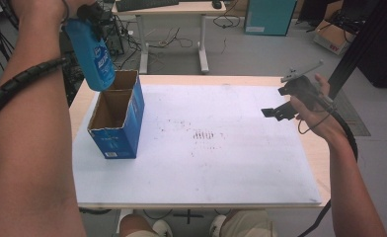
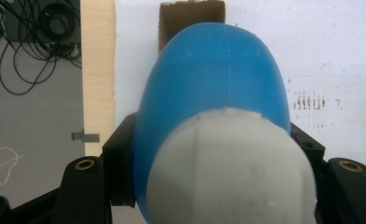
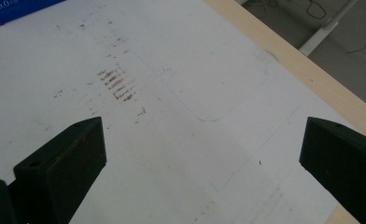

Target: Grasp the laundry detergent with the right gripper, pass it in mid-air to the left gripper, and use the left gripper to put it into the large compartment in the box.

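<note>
Blue bottle (image 1: 94, 58) held above the open top of the blue box (image 1: 118, 118), pinched near its pale cap by the left gripper (image 1: 90, 14) and hanging bottom end down, tilted a little, lower end at the box's far rim and not yet clearly inside. Seen along the left gripper's own jaws: black jaws pressed against both sides of the bottle (image 2: 214, 88), cap nearest the camera, the brown opening of the box (image 2: 190, 21) peeking out beyond the bottle's far end. Box standing upright on the white board (image 1: 231, 163) near the table's left edge, flaps open, inside looking empty from above. Right gripper (image 1: 280, 111) held off to the right above the board's far right part, jaws spread wide with nothing between them, bare board (image 3: 181, 140) underneath. Step in hand, by the look of it: packing the bottle into the box, at the lining-up stage just before lowering. Next move likely calling for squaring the bottle over the middle of the opening, straightening the tilt, then easing down so the bottom clears the rim and flaps; a steadying touch on the box from the free gripper possibly useful, the light box liable to tip or slide if the bottle catches an edge
</note>
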### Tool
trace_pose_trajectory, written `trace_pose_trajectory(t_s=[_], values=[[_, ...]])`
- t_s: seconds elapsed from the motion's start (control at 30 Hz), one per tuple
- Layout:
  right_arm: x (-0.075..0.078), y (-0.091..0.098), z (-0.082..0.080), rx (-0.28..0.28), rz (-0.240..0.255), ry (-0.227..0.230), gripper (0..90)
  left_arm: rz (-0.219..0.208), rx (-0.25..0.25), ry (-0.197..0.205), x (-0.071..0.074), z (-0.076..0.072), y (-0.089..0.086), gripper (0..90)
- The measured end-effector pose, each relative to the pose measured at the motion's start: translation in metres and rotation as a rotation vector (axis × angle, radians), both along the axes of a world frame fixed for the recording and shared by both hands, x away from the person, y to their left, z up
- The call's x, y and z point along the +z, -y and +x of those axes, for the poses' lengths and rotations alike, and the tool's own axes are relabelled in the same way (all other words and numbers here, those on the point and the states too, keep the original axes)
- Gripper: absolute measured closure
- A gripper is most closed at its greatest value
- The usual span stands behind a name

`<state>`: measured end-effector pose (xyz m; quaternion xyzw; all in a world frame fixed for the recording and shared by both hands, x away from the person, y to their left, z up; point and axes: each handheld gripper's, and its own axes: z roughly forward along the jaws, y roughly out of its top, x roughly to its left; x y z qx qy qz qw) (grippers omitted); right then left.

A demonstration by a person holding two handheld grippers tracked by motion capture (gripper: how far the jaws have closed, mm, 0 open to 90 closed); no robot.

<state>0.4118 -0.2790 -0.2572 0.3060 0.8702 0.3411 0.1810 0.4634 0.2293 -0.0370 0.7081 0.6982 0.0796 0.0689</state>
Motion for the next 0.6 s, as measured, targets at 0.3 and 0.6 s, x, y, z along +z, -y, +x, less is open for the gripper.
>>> trace_pose_trajectory(t_s=[0.3,0.6], values=[[0.0,0.0,0.0,0.003,-0.002,0.006,0.2,0.004,-0.004,-0.009,-0.017,0.003,-0.001,36.9],[0.002,-0.002,-0.001,0.004,-0.006,0.013,0.2,-0.014,-0.005,-0.004,-0.033,0.002,-0.005,36.9]])
